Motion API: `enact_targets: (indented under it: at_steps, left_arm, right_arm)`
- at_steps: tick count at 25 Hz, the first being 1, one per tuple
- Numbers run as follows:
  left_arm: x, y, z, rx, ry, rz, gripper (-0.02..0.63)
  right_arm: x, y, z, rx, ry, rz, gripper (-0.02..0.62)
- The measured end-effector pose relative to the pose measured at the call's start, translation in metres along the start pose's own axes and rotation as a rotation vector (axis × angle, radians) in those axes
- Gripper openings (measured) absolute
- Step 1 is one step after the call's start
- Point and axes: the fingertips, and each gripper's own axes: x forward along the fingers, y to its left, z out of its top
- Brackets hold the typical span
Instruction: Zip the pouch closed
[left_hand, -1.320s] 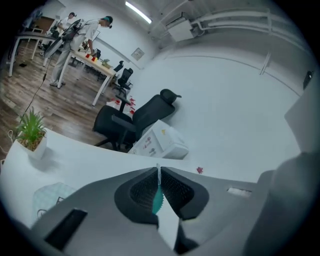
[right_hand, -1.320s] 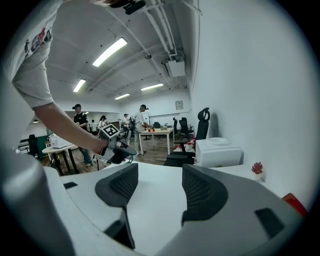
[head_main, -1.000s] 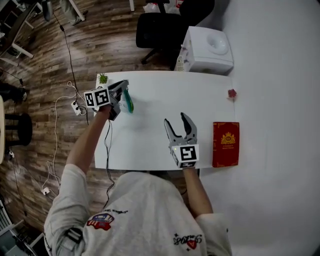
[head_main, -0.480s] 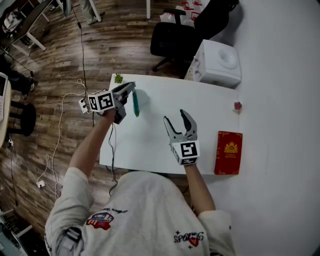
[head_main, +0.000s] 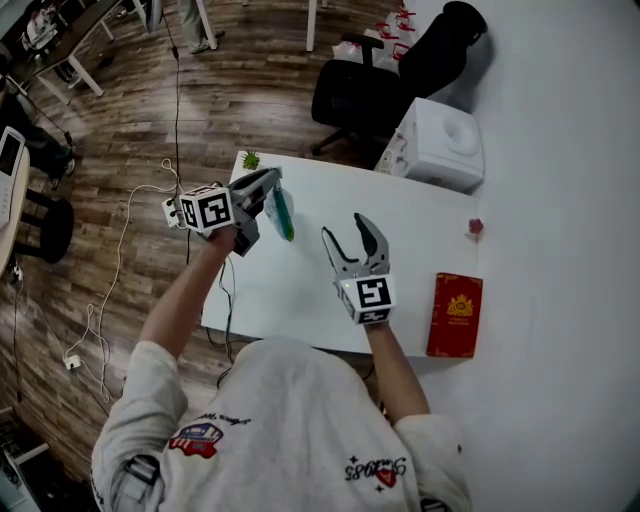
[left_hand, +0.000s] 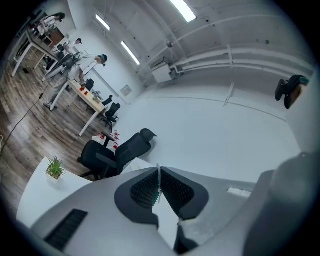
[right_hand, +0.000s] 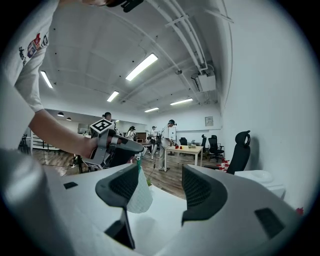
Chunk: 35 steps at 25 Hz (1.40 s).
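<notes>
Off the table's left edge lies bare wood floor with a white cable (head_main: 120, 215) trailing across it; there is open room on that side. A small green plant (head_main: 250, 160) stands on the far left corner of the white table (head_main: 300, 290), right at the rim. Just inside that corner the left gripper (head_main: 272, 176) is held up over the tabletop, its jaws pinched tight on the top edge of the pouch (head_main: 283, 215); the pouch, white with a teal strip, hangs down from the jaws clear of the surface, near the left edge. The left gripper view shows only a thin sliver of it caught between the pads. The middle of the table is bare between the two grippers. The right gripper (head_main: 346, 228) hovers near the front edge, well apart from the pouch, its jaws spread wide with nothing between them; its own view looks past them at the hanging pouch. Beyond the far edge stands a black office chair (head_main: 360, 95), and to its right a white appliance (head_main: 440, 145) sits close against that edge. Further right a red booklet (head_main: 455, 315) lies flat near the table's right side, reaching close to the front edge; a small red object (head_main: 476, 227) sits beyond it by the right rim; a white wall runs along that side.
</notes>
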Motion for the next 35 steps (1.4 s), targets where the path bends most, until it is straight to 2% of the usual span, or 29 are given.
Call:
enact_targets:
  at_steps: [11, 23, 30, 35]
  left_arm:
    - [-0.045, -0.024, 0.019, -0.017, -0.094, -0.023, 0.017]
    - [-0.077, -0.058, 0.028, -0.007, -0.132, -0.035, 0.017]
    - [-0.079, -0.068, 0.024, -0.017, -0.153, -0.035, 0.017]
    - [-0.073, -0.079, 0.022, -0.029, -0.159, -0.065, 0.017]
  right_arm:
    - [0.031, 0.047, 0.037, -0.054, -0.061, 0.095, 0.259]
    - [0.053, 0.106, 0.065, -0.087, -0.088, 0.237, 0.239]
    - [0.06, 0.125, 0.065, -0.104, -0.063, 0.265, 0.219]
    - [0.064, 0.125, 0.063, -0.122, -0.055, 0.243, 0.164]
